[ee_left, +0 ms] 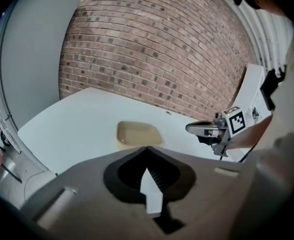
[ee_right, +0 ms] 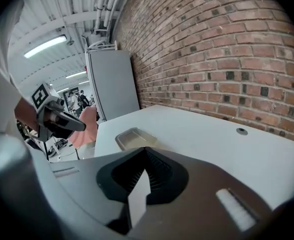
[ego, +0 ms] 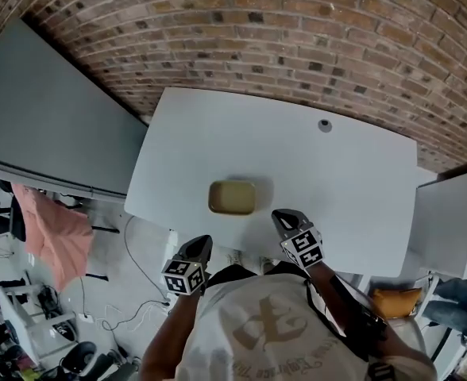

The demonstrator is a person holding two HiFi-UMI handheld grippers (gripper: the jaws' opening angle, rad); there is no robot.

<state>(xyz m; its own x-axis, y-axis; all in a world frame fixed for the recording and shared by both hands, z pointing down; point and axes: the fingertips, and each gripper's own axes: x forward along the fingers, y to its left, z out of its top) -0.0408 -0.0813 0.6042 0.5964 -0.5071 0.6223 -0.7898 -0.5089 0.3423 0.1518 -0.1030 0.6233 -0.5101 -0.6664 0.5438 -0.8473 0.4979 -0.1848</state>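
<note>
Your left hand-held gripper [ee_left: 147, 149] fills the foreground, its jaws closed tip to tip with nothing between them. Beyond the tips, a shallow tan tray [ee_left: 138, 133] lies flat on the white desk [ee_left: 72, 126]. Your right hand-held gripper [ee_left: 191, 129] is held to the right of the tray, apart from it, with its marker cube [ee_left: 235, 120] facing you. Behind stands a brick wall [ee_left: 152, 49], and at left a grey panel [ee_left: 27, 59].
</note>
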